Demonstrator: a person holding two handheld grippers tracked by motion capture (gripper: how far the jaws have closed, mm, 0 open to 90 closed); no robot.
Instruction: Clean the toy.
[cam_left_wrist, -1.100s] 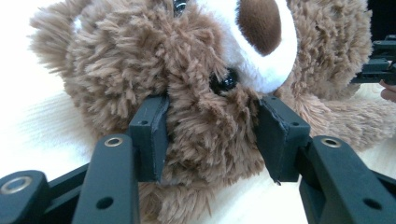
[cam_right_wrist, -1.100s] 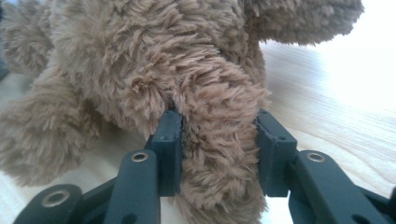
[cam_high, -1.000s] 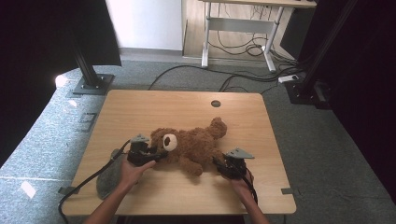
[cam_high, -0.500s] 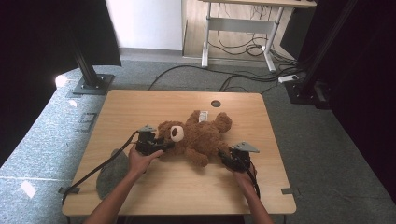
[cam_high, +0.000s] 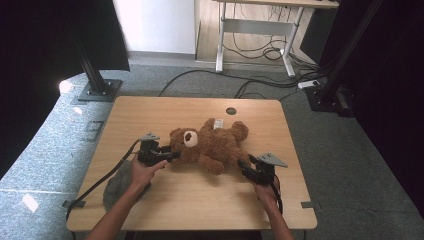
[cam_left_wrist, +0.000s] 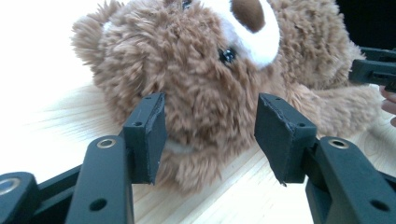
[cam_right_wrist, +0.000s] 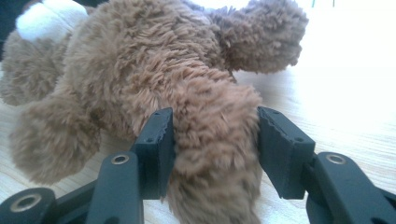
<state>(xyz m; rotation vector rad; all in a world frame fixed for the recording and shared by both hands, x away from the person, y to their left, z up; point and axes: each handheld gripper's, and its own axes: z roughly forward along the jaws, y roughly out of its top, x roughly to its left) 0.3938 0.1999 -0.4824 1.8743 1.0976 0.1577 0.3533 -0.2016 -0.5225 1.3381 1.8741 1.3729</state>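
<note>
Two claws: your left claw (cam_left_wrist: 208, 135) stands apart at the teddy bear's (cam_high: 212, 144) head, just widened; your right claw (cam_right_wrist: 212, 151) has just loosened around its leg.
Progress: bear lies on the surface (cam_high: 200, 200); release looks nearly complete.

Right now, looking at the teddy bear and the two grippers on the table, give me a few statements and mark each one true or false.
1. The teddy bear lies on the wooden table. True.
2. The left gripper faces the bear's head. True.
3. The left gripper's pads clamp the bear's ear. False: the jaws stand apart, with open gaps to the fur.
4. One of the bear's limbs lies between the right gripper jaws. True.
5. The bear's snout is black. False: it is white with a brown nose.
</note>
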